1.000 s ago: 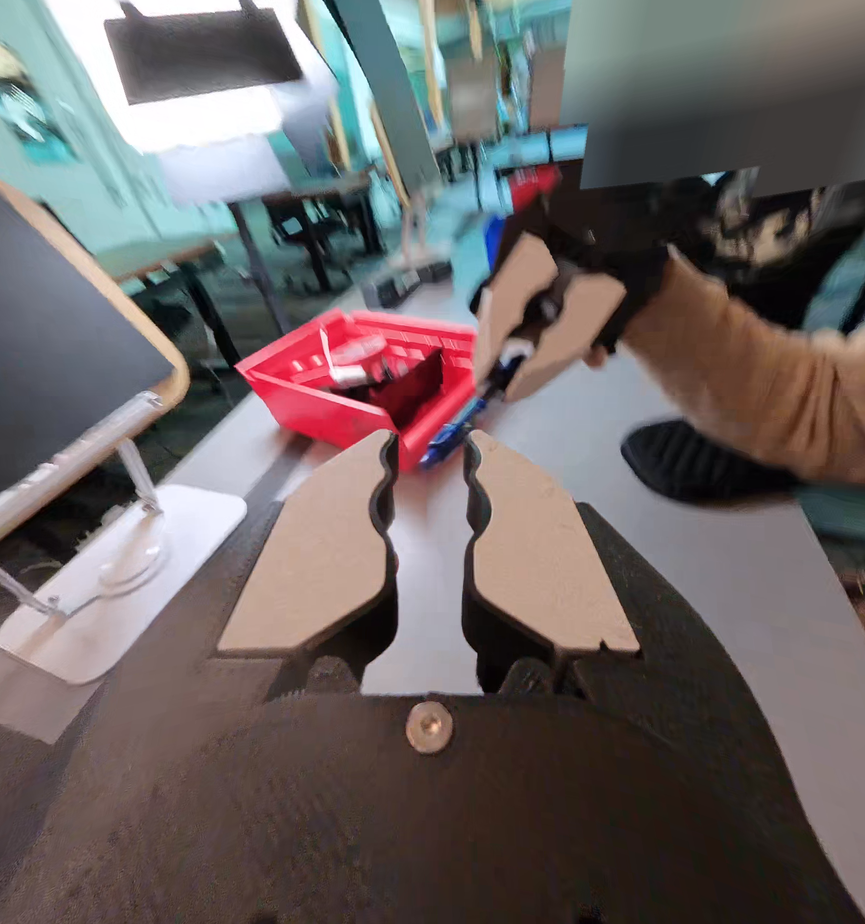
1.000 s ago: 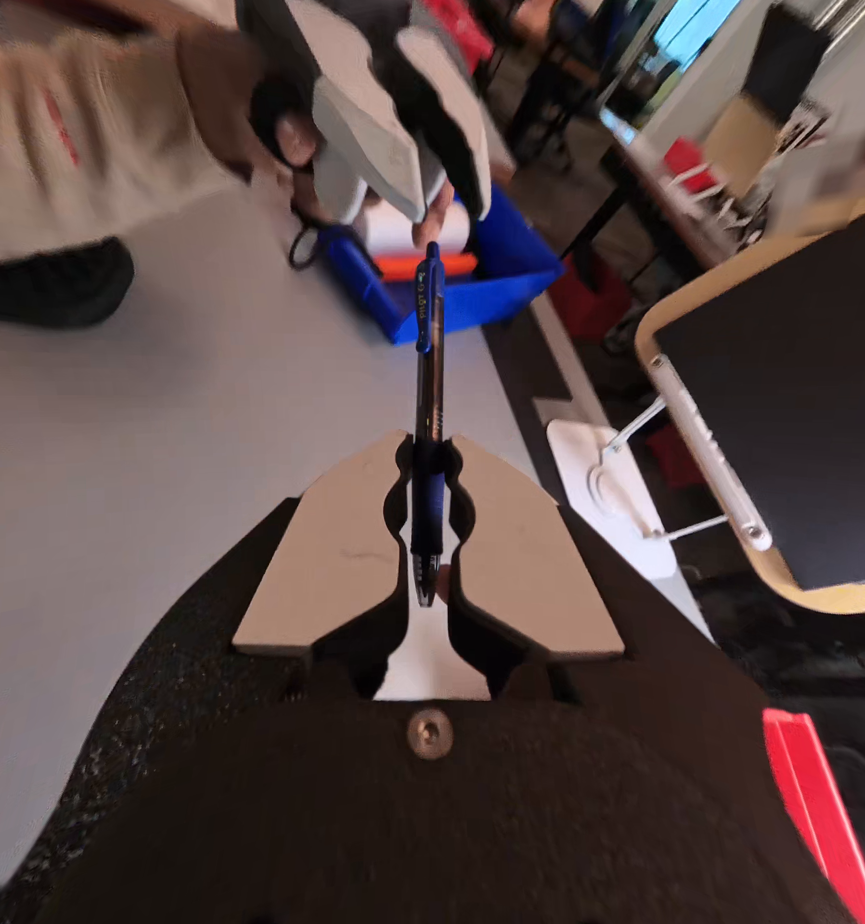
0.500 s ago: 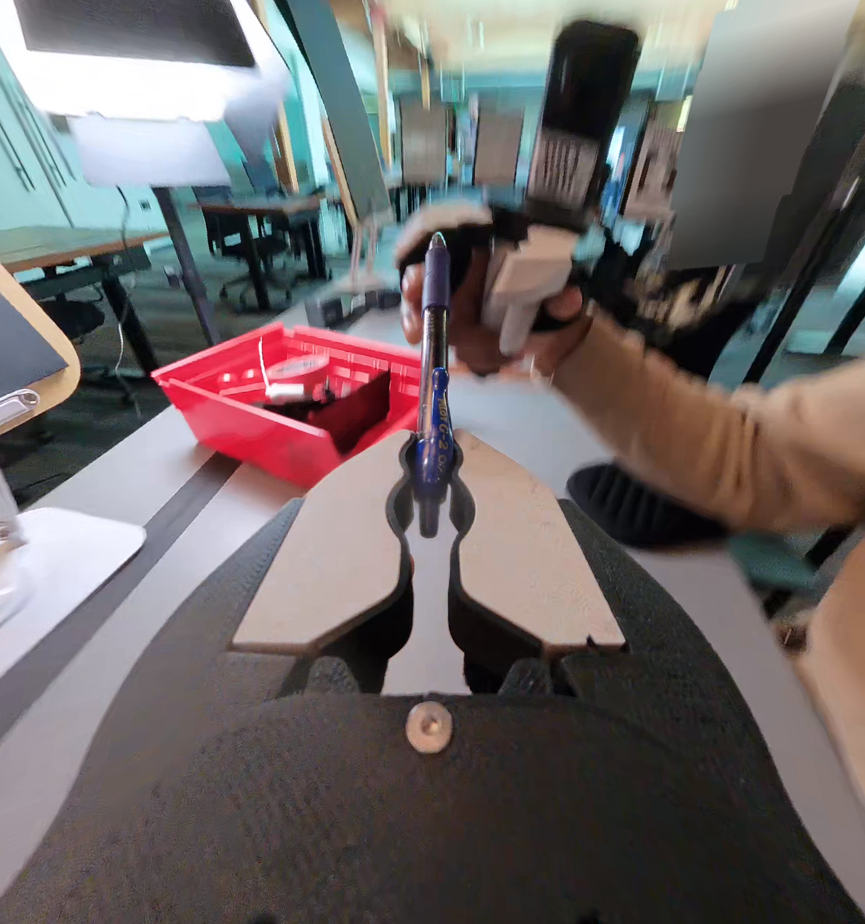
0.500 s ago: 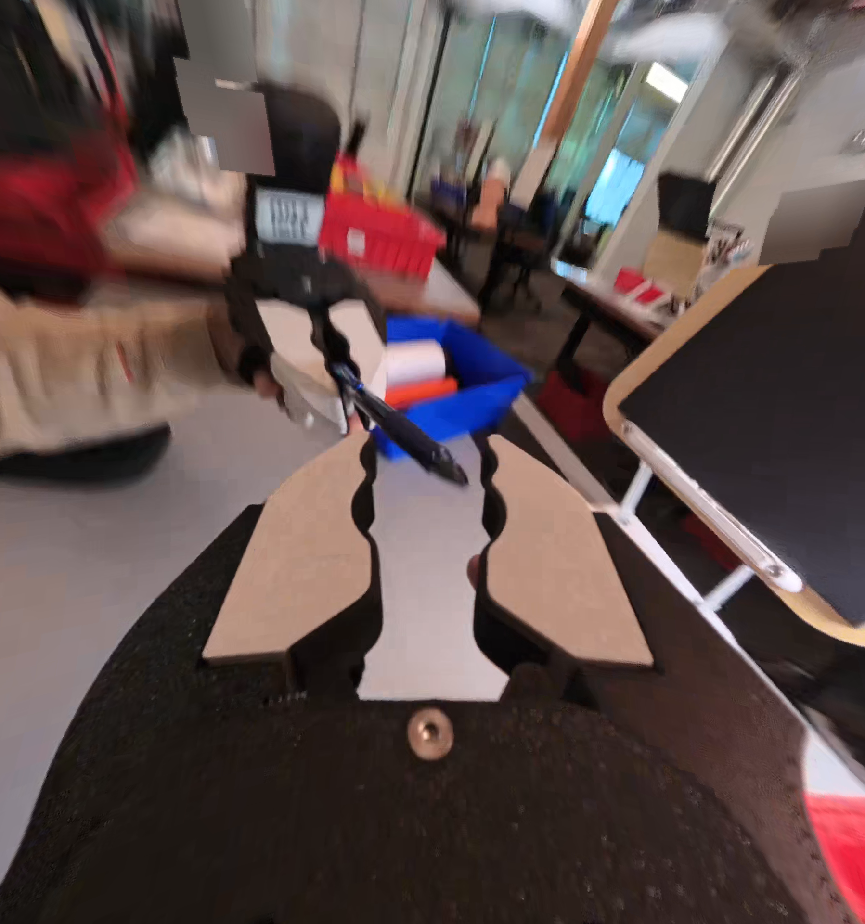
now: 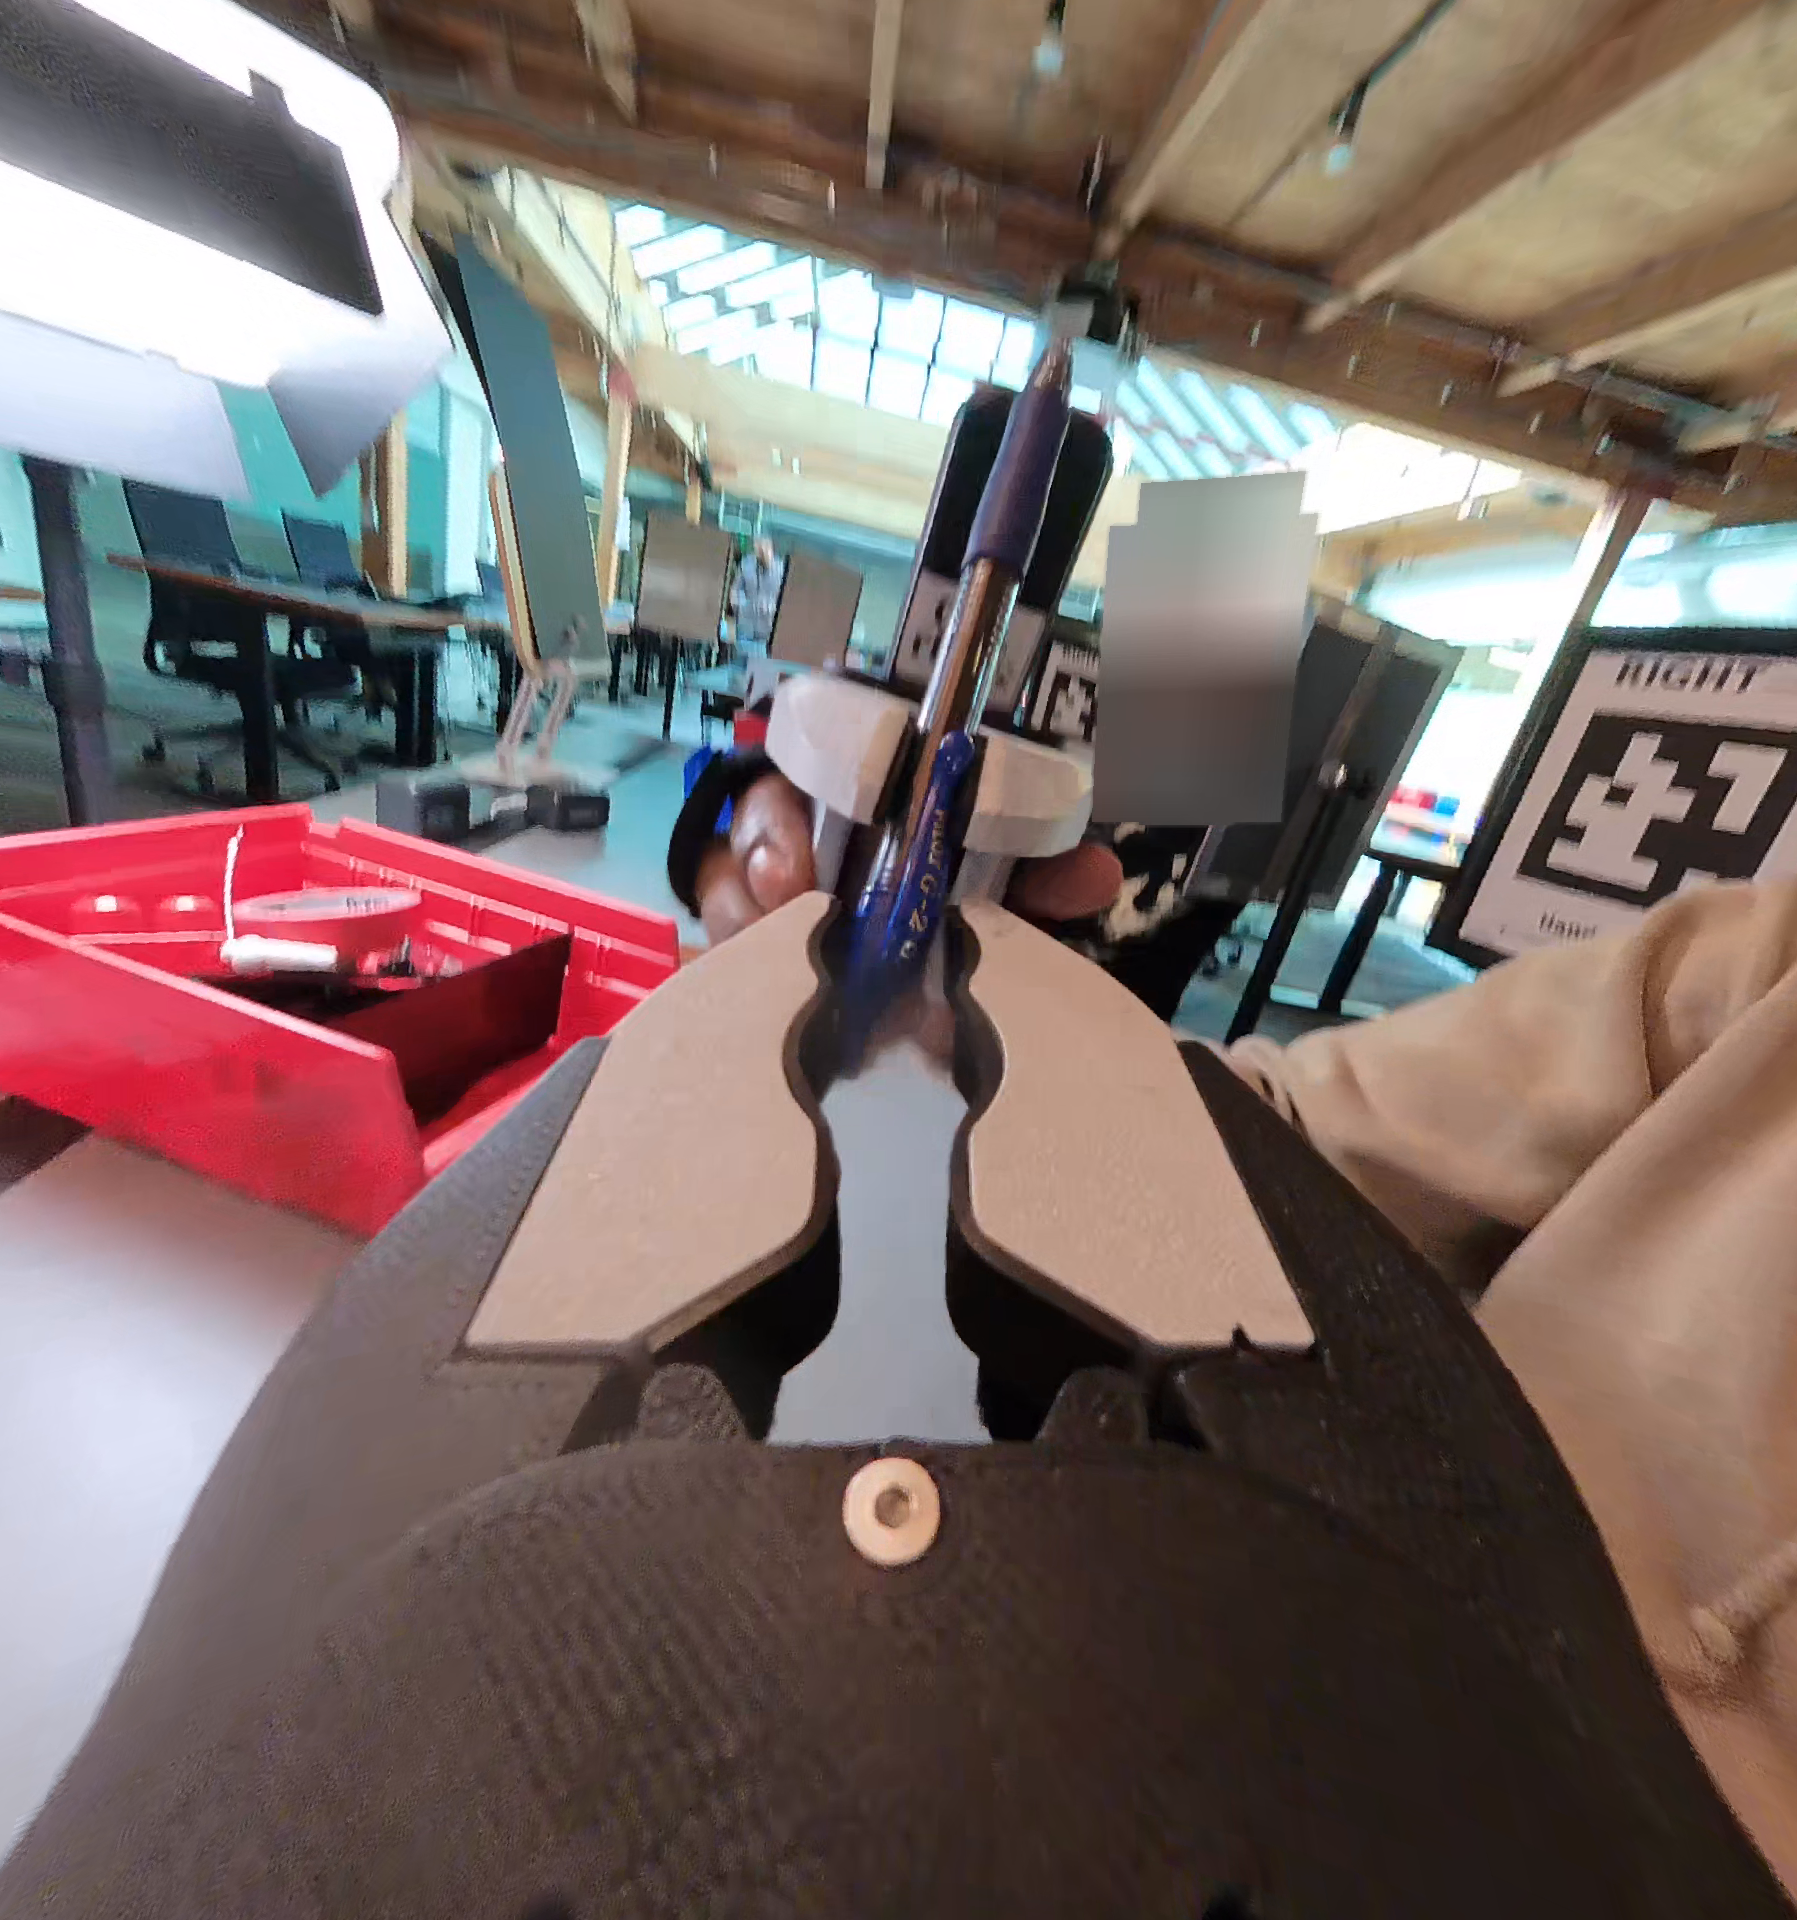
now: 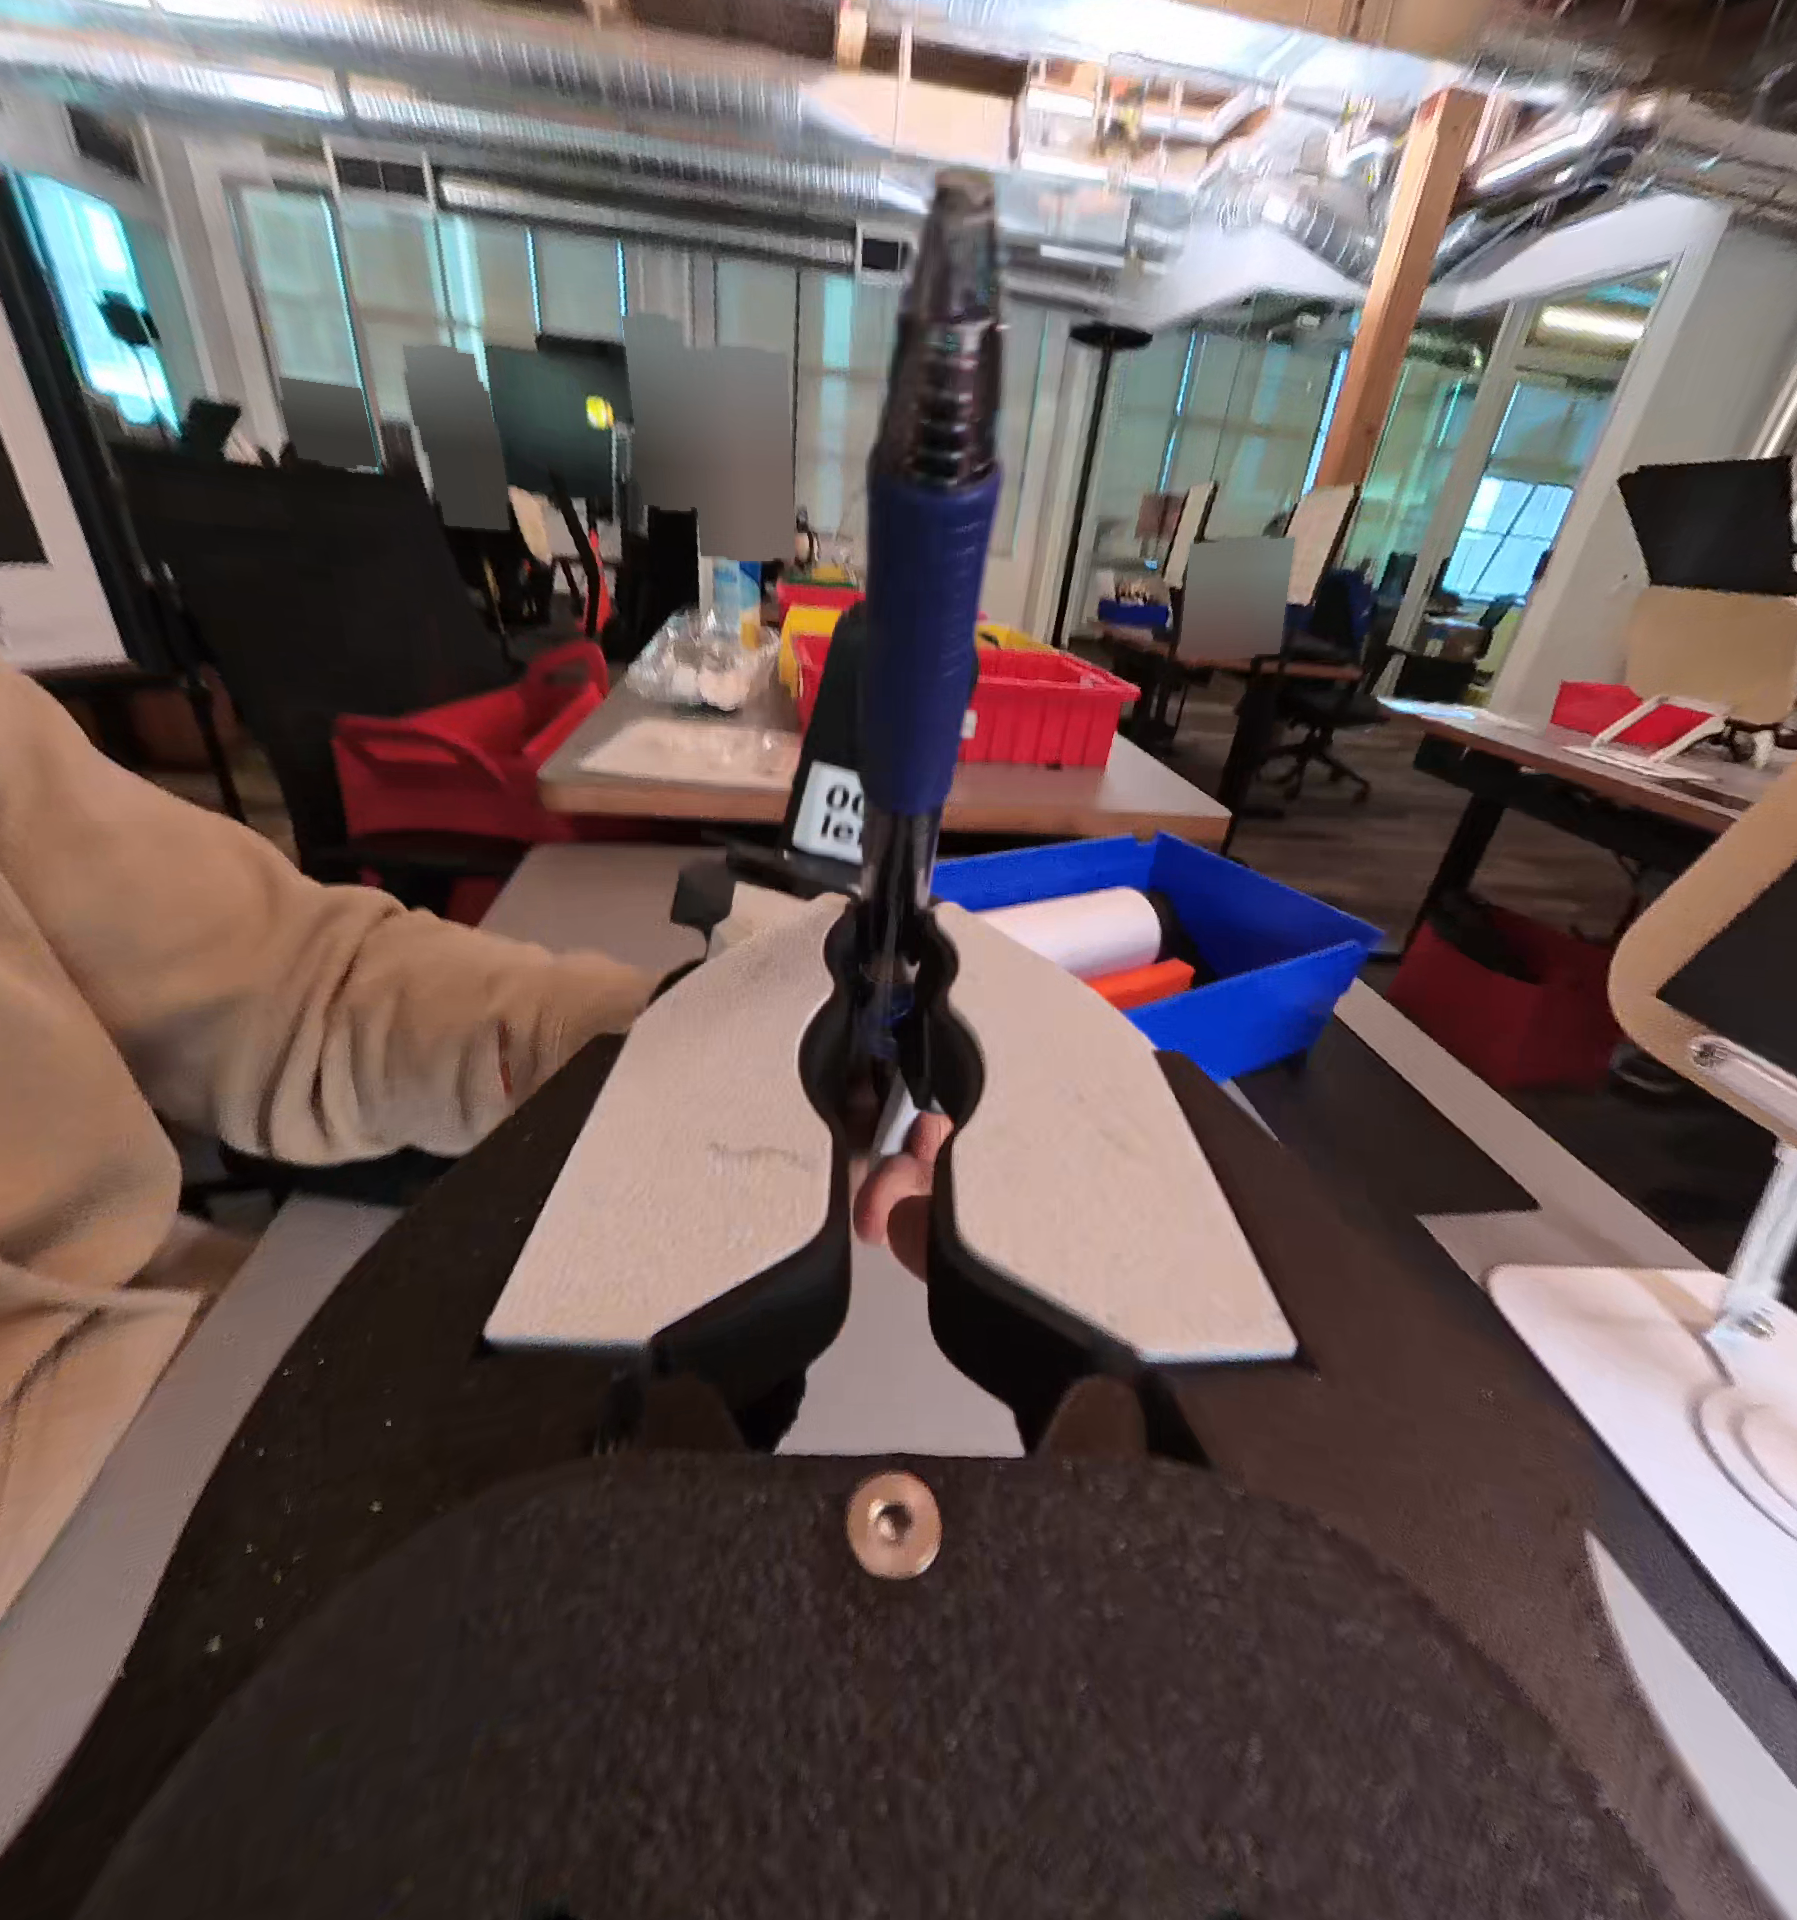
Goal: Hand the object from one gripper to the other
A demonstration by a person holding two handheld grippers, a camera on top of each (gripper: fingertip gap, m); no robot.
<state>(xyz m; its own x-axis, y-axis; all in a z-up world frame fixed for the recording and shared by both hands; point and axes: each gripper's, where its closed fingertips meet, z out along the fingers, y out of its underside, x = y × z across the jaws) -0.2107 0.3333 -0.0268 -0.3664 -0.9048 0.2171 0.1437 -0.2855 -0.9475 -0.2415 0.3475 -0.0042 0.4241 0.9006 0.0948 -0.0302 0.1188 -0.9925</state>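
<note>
Gripping one blue pen (image 5: 961, 665), both hand-held grippers, right (image 6: 889, 935) clenched, left (image 5: 889, 940) slack, two bins

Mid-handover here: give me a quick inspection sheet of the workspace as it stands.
Surface: grey table, bare near the grippers.
Job's things: blue pen upright, right gripper shut on it; pen end sits between left gripper fingers, which look open.
Clutter: red bin with small parts; blue bin holding a white roll; white stand base.
Grippers: close together, facing each other.
Cables: nothing seen.
Surroundings: office tables, chairs, marker boards.
</note>
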